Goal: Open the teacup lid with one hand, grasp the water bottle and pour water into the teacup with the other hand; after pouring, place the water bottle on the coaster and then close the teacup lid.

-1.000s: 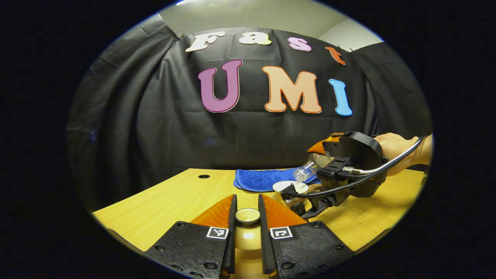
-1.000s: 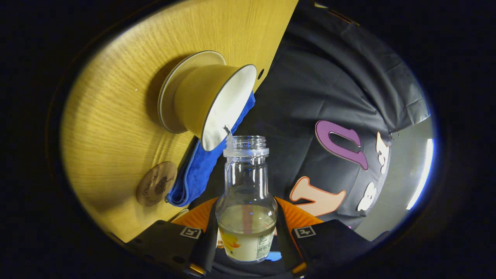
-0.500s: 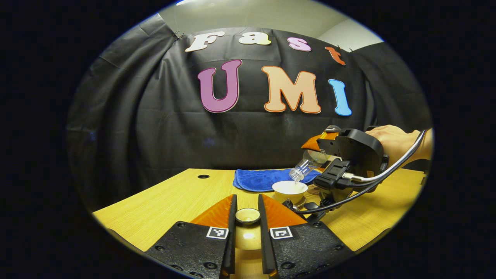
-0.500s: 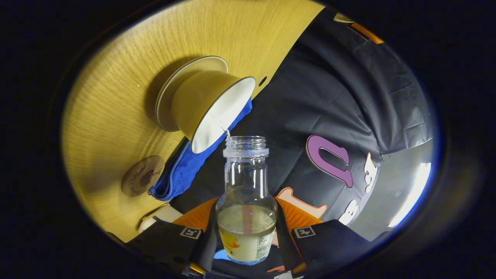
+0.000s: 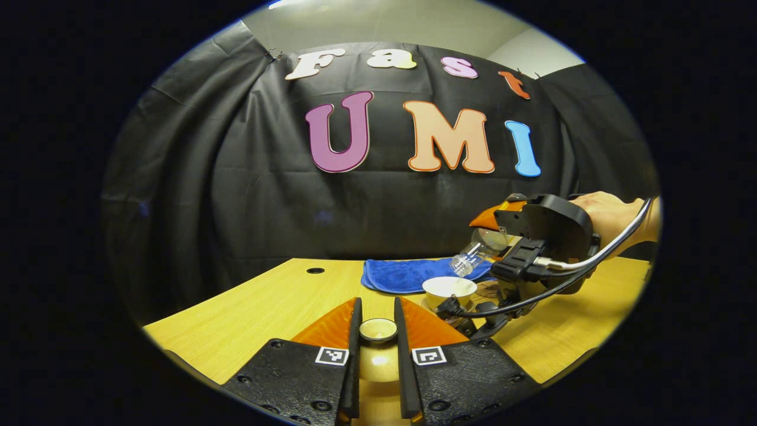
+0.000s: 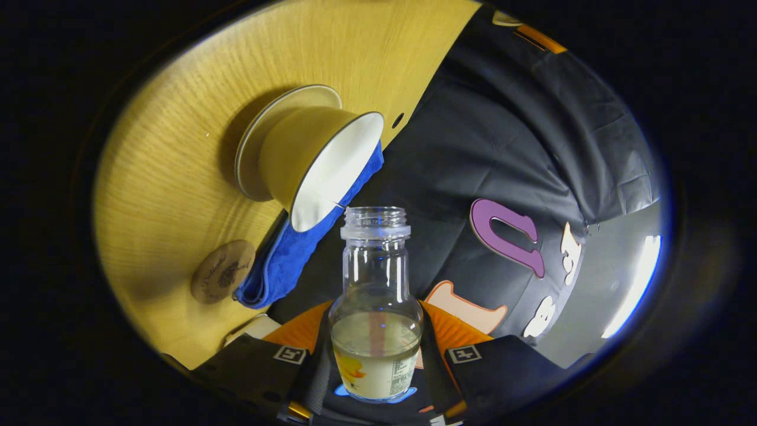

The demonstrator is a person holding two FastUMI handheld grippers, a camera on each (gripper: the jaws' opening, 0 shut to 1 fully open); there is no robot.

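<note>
A folded blue cloth [image 5: 408,274] lies on the wooden table [image 5: 266,302] toward 12 o'clock, against the black wall [image 5: 236,195]. A small round hole [image 5: 315,270] sits in the tabletop at about 10 o'clock from the cloth, well apart from it

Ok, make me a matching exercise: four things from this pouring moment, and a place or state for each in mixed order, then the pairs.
Things:
1. water bottle
2. teacup lid
3. teacup
4. coaster

States:
A. stands open on its saucer
B. lies bare on the table beside the blue cloth
C. tipped, between the right gripper's fingers
D. held between the left gripper's fingers

Pairs: 1-C, 2-D, 3-A, 4-B
</note>
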